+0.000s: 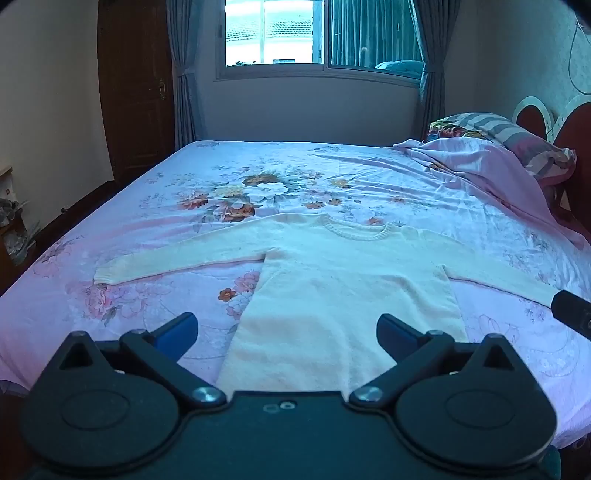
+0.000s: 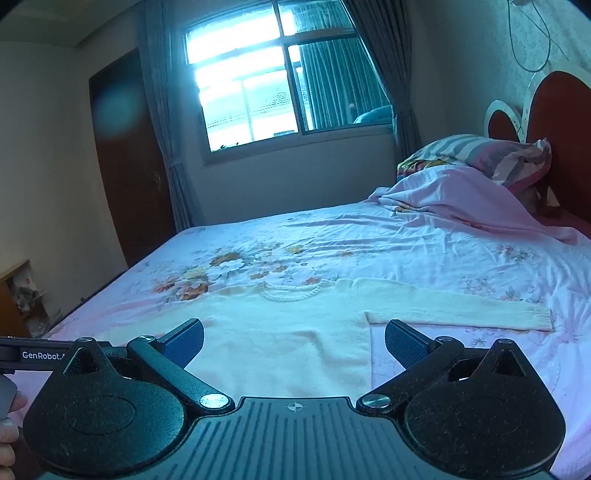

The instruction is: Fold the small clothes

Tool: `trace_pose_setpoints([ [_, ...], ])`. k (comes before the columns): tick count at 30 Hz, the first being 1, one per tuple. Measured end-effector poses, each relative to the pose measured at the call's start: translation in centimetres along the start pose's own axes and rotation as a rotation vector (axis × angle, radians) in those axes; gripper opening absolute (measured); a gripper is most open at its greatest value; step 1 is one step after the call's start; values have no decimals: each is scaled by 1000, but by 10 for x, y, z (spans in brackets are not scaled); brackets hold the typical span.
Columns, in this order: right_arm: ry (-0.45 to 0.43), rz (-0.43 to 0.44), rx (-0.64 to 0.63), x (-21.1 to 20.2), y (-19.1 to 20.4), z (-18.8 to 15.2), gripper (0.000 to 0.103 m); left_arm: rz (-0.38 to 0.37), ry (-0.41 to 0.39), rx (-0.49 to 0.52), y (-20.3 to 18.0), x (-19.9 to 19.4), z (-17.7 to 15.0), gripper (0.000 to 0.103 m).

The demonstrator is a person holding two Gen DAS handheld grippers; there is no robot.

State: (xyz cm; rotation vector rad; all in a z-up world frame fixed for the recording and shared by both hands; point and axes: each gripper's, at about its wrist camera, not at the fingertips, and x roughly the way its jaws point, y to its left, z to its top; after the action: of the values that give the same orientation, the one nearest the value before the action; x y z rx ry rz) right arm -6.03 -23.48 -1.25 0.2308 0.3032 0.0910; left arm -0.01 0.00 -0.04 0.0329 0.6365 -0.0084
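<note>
A small cream knitted sweater (image 1: 343, 280) lies flat on the bed, neck away from me, both sleeves spread out sideways. My left gripper (image 1: 287, 332) hovers open above its lower hem, with nothing between the blue pads. In the right wrist view the same sweater (image 2: 280, 332) lies ahead, its right sleeve (image 2: 461, 310) stretched toward the right. My right gripper (image 2: 294, 341) is open over the sweater's lower right side and holds nothing. The right gripper's tip (image 1: 572, 310) shows at the right edge of the left wrist view.
The bed carries a pink floral sheet (image 1: 258, 184). A bunched pink blanket (image 1: 480, 162) and striped pillows (image 1: 517, 136) lie at the right by a red headboard (image 2: 554, 122). A window (image 1: 280, 33), curtains and a dark door (image 1: 133, 92) stand beyond. A hand (image 2: 7, 432) shows at the left.
</note>
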Motion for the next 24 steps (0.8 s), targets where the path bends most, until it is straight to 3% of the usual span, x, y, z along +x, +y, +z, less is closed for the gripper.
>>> trace_pose_setpoints([
  [24, 6, -2, -11, 4, 2, -1, 103, 1, -7, -7, -1, 0, -4, 102],
])
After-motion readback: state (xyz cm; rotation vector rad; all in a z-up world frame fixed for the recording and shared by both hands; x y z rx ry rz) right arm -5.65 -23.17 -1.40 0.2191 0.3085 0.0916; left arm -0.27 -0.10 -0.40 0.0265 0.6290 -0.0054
